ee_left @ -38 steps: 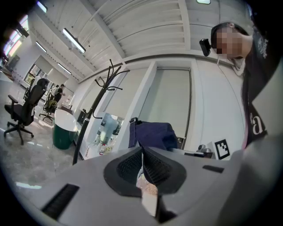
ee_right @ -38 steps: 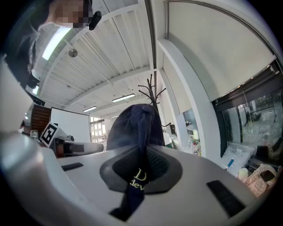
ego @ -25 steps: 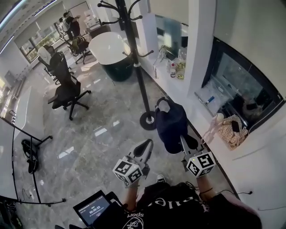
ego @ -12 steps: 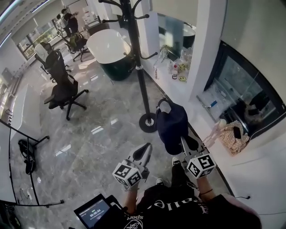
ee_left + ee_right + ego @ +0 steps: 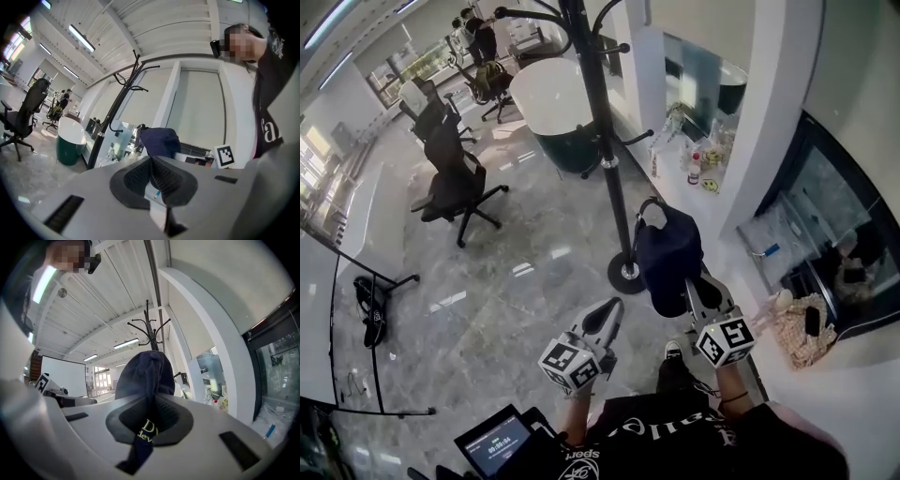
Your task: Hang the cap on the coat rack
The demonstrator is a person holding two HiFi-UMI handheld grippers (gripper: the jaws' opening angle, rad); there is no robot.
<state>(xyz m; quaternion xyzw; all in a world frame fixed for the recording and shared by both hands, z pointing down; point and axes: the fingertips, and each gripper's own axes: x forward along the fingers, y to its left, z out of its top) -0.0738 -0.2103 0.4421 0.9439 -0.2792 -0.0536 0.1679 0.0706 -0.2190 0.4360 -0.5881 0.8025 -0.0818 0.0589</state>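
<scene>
A navy cap (image 5: 668,251) hangs from my right gripper (image 5: 694,284), which is shut on its fabric; in the right gripper view the cap (image 5: 145,373) fills the space between the jaws of that gripper (image 5: 151,420). The black coat rack (image 5: 602,141) stands just left of the cap, its round base (image 5: 626,273) on the marble floor. Its hooks (image 5: 151,331) show beyond the cap in the right gripper view. My left gripper (image 5: 605,319) is held lower left of the cap, shut with nothing between its pads (image 5: 140,176). The rack (image 5: 112,117) and the cap (image 5: 159,142) lie ahead of it.
A white round tub on a green base (image 5: 558,108) stands behind the rack. Black office chairs (image 5: 455,183) are at the left. A ledge with bottles (image 5: 703,169) and a glass wall run along the right. A laptop (image 5: 492,441) sits by my left side.
The view has shifted forward and the rack now stands closer. The cap stays in the right gripper, a little higher beside the pole. The left gripper holds its place.
</scene>
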